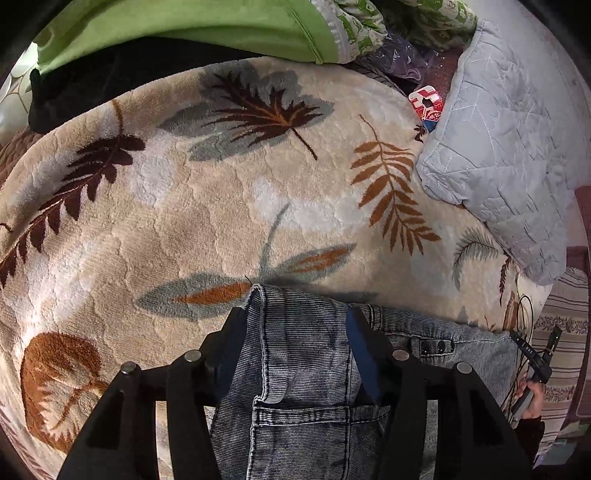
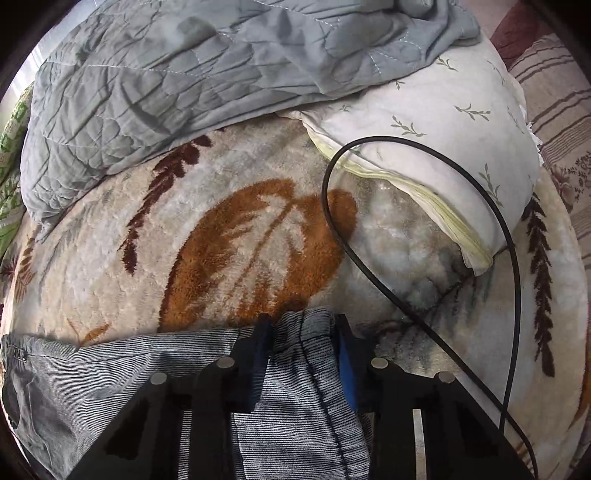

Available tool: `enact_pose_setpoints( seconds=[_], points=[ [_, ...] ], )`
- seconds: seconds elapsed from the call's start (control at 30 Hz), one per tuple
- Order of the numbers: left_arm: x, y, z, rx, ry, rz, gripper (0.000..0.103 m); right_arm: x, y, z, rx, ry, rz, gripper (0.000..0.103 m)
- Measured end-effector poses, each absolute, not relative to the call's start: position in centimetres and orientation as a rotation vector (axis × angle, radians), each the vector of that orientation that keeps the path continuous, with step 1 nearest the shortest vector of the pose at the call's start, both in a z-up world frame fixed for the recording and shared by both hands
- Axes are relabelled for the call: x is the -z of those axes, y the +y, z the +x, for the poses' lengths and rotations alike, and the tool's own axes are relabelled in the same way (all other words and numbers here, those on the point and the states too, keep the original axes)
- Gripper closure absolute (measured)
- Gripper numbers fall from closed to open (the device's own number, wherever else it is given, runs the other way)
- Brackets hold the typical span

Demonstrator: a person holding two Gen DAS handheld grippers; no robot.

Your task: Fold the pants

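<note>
A: Item one, grey-washed denim jeans (image 1: 303,354). Lay at the near edge of the leaf-patterned plush blanket (image 1: 207,206), waist end lifted. Back pocket and row of fly buttons showing in the left wrist view.

B: Left gripper (image 1: 295,321): fingers pinching a bunched fold of waistband by the pocket. Right gripper (image 2: 304,326): fingers pinching another bunch of the same jeans (image 2: 288,387), cloth sagging off to the left between the two holds.

A: Handling, judged only: mid-weight, soft, limp, not fragile, not slippery; ribbed weave likely to grip the pads. Seams and waistband thicker, so firmer places to take hold. Best held at the two waist corners to keep the span taut.

B: Containers: none seen. Nearest thing to one, an unzipped leaf-print pillowcase (image 2: 443,122) far right, pillow inside it.

A: Also logged: grey quilted coverlet (image 2: 166,74) far left in the right wrist view; black cable (image 2: 511,258) looping over the pillowcase; green cloth (image 1: 177,29) far; red-and-white packet (image 1: 426,105) far right. Cable near the right hold, possible snag.
</note>
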State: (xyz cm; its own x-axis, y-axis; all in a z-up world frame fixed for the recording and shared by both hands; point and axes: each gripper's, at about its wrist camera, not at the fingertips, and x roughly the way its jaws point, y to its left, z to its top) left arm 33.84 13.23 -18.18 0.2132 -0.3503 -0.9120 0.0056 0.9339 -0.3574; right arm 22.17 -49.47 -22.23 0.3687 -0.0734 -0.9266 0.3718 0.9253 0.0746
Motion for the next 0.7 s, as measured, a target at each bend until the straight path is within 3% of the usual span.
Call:
enact_pose_setpoints(
  seconds=[0.1,0.23,0.43,0.7],
  points=[
    [19.9,11.9,34.5,0.238,1.398,-0.29,0.054,22.0,-49.3,21.8,0.299,1.154,0.291,0.073],
    [20.4,12.6,35.0,0.224,1.382,-0.357,0.091,21.7,-48.6,21.7,0.297,1.142,0.284,0.08],
    [18.4,14.4,33.7,0.26,1.275,-0.46,0.092,19.9,-49.4,20.1,0.283,1.072,0.365,0.083],
    [9.6,16.0,28.9,0.4,1.023,-0.519,0.099,14.4,-49.9,15.1,0.253,0.928,0.431,0.083]
  ],
)
